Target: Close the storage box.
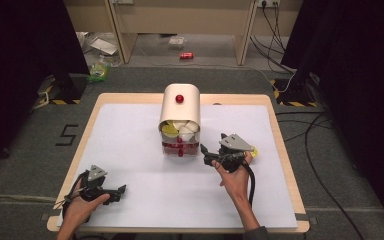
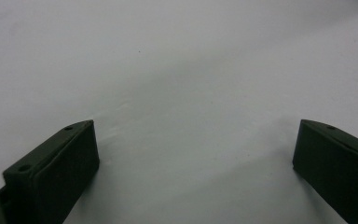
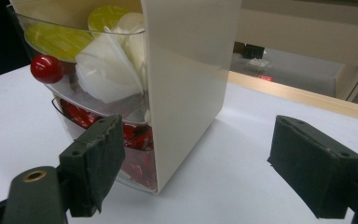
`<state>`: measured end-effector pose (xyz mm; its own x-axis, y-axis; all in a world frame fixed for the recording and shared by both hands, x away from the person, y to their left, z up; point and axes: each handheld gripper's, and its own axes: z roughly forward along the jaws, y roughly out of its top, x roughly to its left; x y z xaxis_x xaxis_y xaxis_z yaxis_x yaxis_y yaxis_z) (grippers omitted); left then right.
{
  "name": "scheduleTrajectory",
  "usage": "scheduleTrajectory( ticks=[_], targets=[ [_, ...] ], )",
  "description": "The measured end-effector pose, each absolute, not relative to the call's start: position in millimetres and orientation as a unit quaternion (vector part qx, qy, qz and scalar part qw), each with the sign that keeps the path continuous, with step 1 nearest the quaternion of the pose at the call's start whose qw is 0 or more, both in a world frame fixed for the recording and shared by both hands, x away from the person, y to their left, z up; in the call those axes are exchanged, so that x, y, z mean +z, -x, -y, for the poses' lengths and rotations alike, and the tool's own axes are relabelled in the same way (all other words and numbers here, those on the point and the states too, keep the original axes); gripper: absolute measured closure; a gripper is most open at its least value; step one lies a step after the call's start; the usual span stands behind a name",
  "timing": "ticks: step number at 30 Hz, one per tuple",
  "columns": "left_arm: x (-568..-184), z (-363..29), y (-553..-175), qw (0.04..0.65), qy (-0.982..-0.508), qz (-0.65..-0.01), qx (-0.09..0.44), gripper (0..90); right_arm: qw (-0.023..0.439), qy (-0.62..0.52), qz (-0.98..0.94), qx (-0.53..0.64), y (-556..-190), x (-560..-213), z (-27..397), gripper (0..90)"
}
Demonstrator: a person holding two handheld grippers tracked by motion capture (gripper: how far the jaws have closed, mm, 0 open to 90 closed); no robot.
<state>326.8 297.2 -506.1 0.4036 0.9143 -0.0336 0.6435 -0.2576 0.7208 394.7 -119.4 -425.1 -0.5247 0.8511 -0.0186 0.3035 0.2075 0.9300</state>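
Storage box: a cream two-drawer cabinet (image 1: 179, 107) with a rounded top stands upright on the white table cover (image 1: 145, 165), toward the far edge at about 12 o'clock from the table's middle.
Knobs: a red ball knob (image 1: 179, 99) sits on the box's top; in the right gripper view another red knob (image 3: 47, 68) sits on the upper drawer's clear front.
Upper drawer: a clear tray (image 3: 98, 100) holding yellow-green lidded cups (image 3: 56, 41) and white packets (image 3: 109, 70).
Lower drawer: clear as well, with red wrapped items (image 3: 135, 140) inside (what they are I cannot tell).
Right gripper: the right gripper (image 1: 207, 152) is held just beside the box at about 4 o'clock from it, jaws standing wide, nothing between the pads. In its own view (image 3: 196, 163) the box's near corner rises between the two jaws, apart from both.
Left gripper: the left gripper (image 1: 121, 190) rests low over the cover at about 8 o'clock from the box, well apart from it. Its jaws are wide too, bare white cover between them (image 2: 196, 158).
Floor beyond: a red can (image 1: 186, 55) lies at 12 o'clock past the table.
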Motion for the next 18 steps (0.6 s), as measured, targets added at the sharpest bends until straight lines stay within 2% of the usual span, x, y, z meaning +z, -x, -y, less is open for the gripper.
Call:
scheduleTrajectory(
  ticks=[18],
  targets=[
    [-506,-297,-327,0.337,-0.767,-0.508,0.201,0.0,0.278,-0.400,-0.728,0.482,-381,-429,133,18.4]
  ],
)
